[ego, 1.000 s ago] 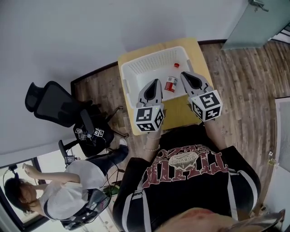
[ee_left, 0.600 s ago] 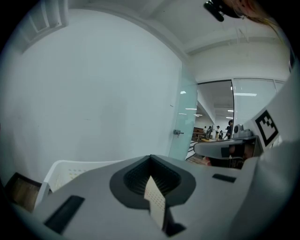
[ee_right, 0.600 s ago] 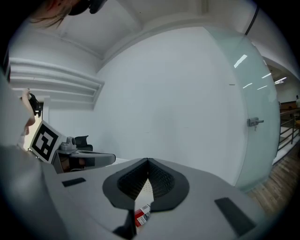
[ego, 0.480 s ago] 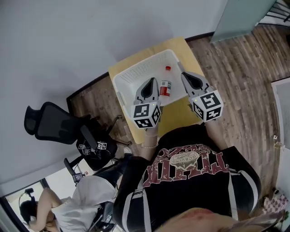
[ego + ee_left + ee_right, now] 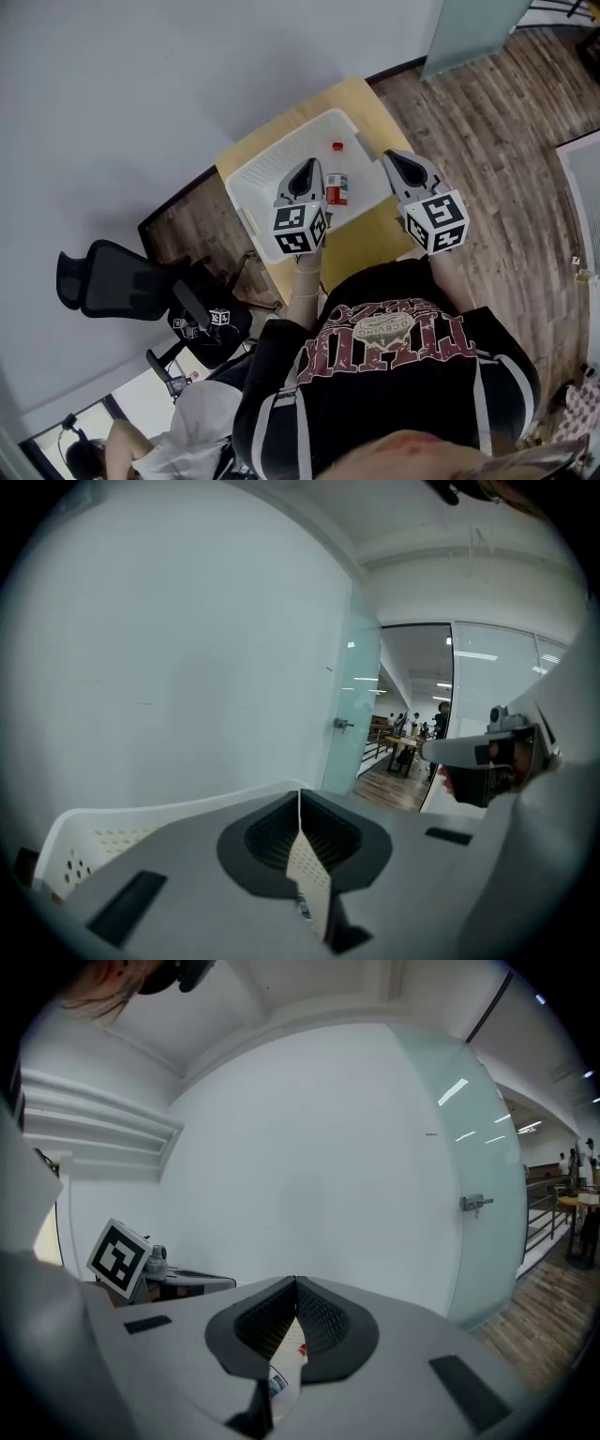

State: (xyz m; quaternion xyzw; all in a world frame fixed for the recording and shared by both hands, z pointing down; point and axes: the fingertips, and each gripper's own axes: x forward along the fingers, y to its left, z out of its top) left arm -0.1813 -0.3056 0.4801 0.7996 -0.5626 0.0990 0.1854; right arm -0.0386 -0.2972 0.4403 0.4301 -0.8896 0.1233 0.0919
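Note:
A white slotted basket [image 5: 272, 169] stands on a small yellow table [image 5: 380, 225]. Inside it lie a red and white bottle [image 5: 336, 187] on its side and a small red cap [image 5: 337, 146] beyond it. My left gripper [image 5: 307, 165] hovers over the basket just left of the bottle, its jaws shut on nothing. My right gripper [image 5: 388, 155] hangs over the basket's right rim, also shut and empty. In the left gripper view the jaws [image 5: 300, 794] meet above the basket's rim [image 5: 94, 813]. In the right gripper view the bottle [image 5: 286, 1358] shows below the closed jaws [image 5: 296, 1281].
A white wall runs behind the table, with a glass door [image 5: 469, 37] at the right and wood flooring [image 5: 506, 141] around. A black office chair [image 5: 112, 281] stands to the left. A stool with marker cubes [image 5: 211, 321] and a seated person [image 5: 187, 422] are at lower left.
Both grippers stay shut above the basket. The head view has swung, so the table and basket sit higher and more turned. The bottle fills more of the gap below the right jaws.

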